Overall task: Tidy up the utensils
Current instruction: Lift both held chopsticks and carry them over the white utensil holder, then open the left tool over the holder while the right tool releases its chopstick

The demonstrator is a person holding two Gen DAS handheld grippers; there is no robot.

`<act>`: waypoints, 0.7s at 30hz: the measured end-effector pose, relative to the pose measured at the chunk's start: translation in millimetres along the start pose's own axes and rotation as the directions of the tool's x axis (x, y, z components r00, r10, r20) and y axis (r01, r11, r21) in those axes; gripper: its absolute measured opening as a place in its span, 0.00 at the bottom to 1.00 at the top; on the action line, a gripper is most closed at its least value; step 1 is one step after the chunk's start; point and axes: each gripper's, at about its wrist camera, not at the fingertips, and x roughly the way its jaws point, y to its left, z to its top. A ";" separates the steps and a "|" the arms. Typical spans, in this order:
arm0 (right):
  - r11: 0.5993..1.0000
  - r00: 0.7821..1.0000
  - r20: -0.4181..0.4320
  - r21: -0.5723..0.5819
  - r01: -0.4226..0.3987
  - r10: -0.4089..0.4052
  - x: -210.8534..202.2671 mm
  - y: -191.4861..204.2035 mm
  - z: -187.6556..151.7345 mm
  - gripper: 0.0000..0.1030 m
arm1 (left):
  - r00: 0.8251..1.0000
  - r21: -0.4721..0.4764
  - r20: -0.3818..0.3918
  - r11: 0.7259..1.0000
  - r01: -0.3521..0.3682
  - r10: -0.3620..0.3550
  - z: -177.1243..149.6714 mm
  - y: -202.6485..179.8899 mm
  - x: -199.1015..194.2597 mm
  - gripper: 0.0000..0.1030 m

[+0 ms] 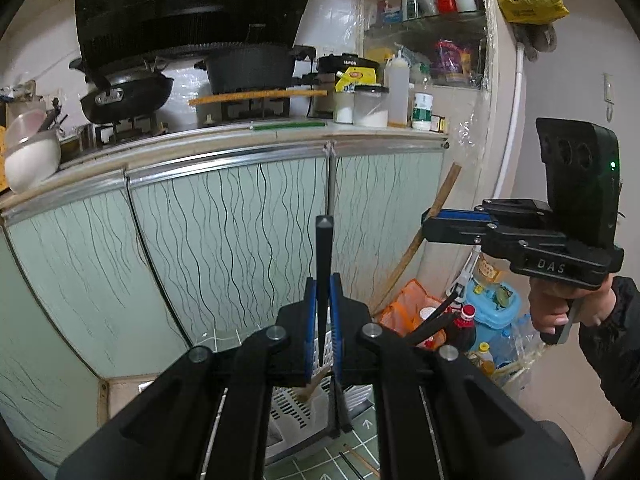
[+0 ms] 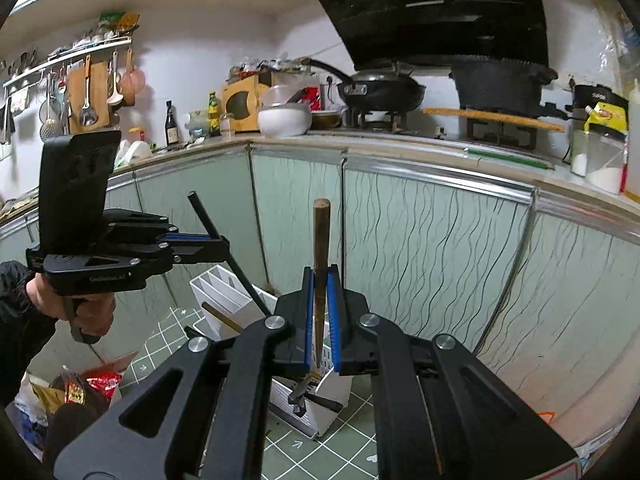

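The lower end of the black chopstick (image 1: pixel 323 264) is hidden between the blue pads of the left tongs (image 1: pixel 323 328). The lower end of the brown chopstick (image 2: pixel 320 272) is likewise hidden by the right tongs (image 2: pixel 320 320). The white utensil holder (image 2: pixel 224 292) is largely covered by both tool bodies; its compartments cannot be counted, and its contents are too small to identify. The range hood (image 2: pixel 432 8) is cut off by the top edge. Labels on the bottles on the counter (image 2: pixel 400 148) are too small to read. The person's hand (image 2: pixel 80 308) is partly cut off at the left edge.
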 end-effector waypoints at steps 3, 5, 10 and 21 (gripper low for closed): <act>1.000 0.999 -0.031 0.000 -0.028 0.028 11.4 -3.7 -4.1 0.06 | 1.000 -0.005 -0.012 1.000 0.006 -0.006 -4.8 5.3 7.9 0.08; 0.999 0.997 -0.058 -0.003 -0.047 0.047 20.2 -6.2 -5.6 0.06 | 1.000 -0.008 -0.023 1.000 0.003 -0.004 -7.8 9.3 13.0 0.08; 0.997 0.990 -0.120 -0.027 -0.077 0.073 35.5 -8.5 -7.4 0.07 | 1.000 -0.011 -0.028 1.000 0.009 -0.009 -12.8 13.5 15.5 0.08; 0.999 0.993 -0.114 -0.011 -0.041 0.039 9.2 -11.4 -5.8 0.92 | 0.997 0.031 -0.006 0.996 -0.081 0.082 -16.3 7.8 -16.0 0.94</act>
